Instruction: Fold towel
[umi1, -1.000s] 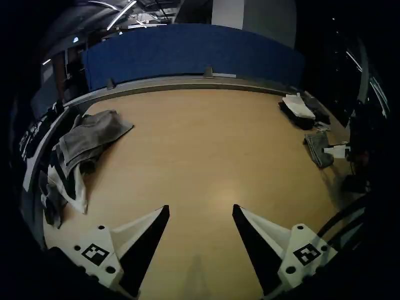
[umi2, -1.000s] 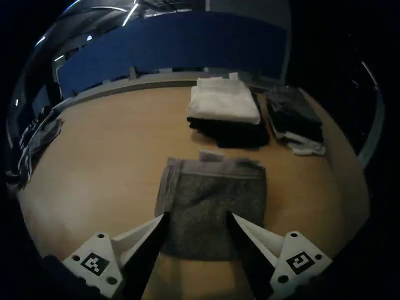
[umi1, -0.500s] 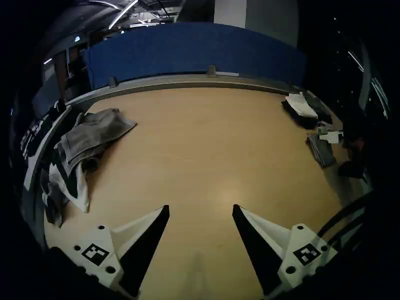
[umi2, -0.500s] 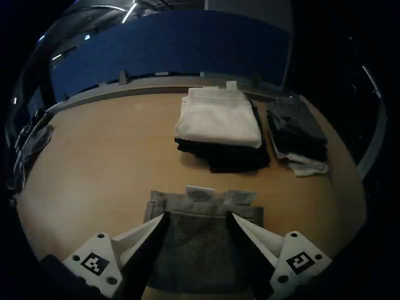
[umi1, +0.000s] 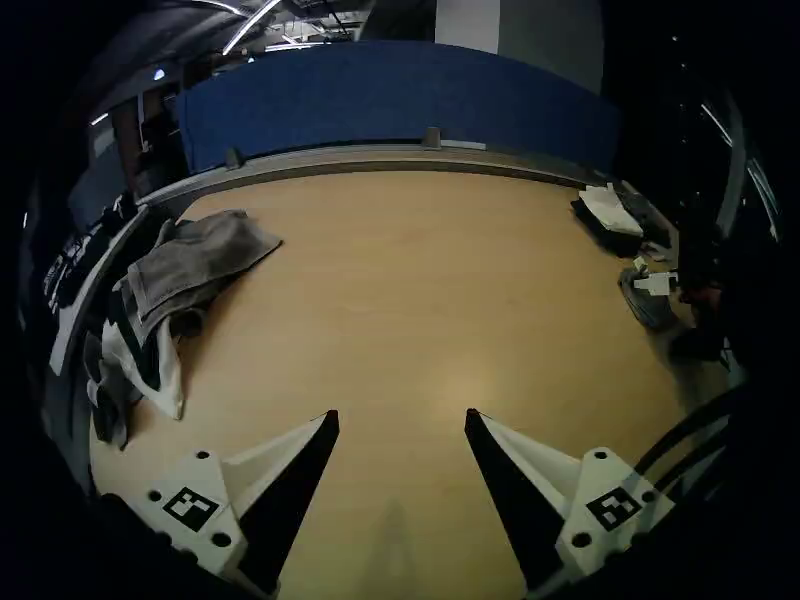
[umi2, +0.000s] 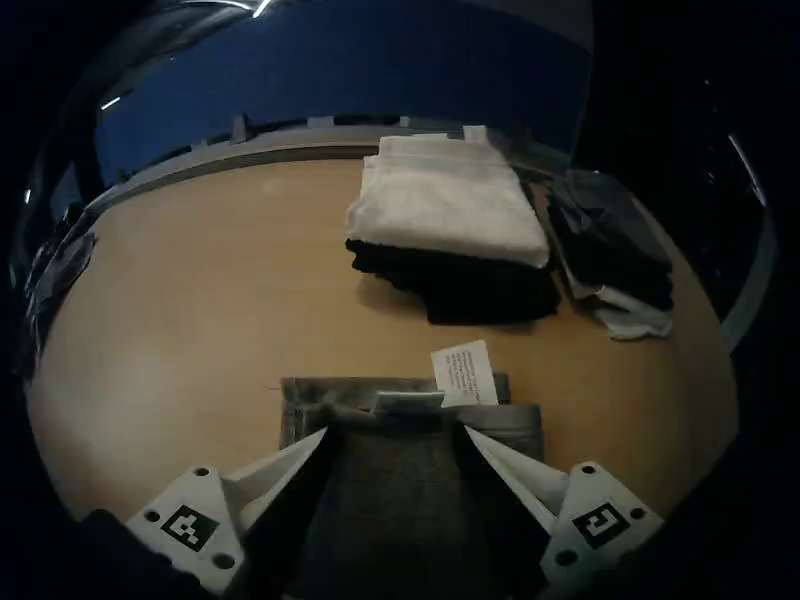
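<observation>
One grey towel (umi2: 400, 480) lies folded on the counter (umi2: 200, 290), its near part between the fingers of the right gripper (umi2: 393, 430). Those fingers stand spread on either side of it and do not pinch it. White labels show at its far edge, one label (umi2: 463, 372) turned upward. Just beyond sits a stack, a white towel (umi2: 445, 195) on black towels (umi2: 470, 285), with a darker stack (umi2: 610, 250) beside it.

The left gripper (umi1: 398, 415) hovers over bare counter, fingers spread, holding nothing. A heap of unfolded towels (umi1: 190, 265) lies well off to its left.

Assessment: folding appears nearly complete, and transfer to a stack is the likely step. The right fingers should close across every layer at the near edge. The lift should stay level so the fold stays closed, and the towel should land square with its labels tucked under.
</observation>
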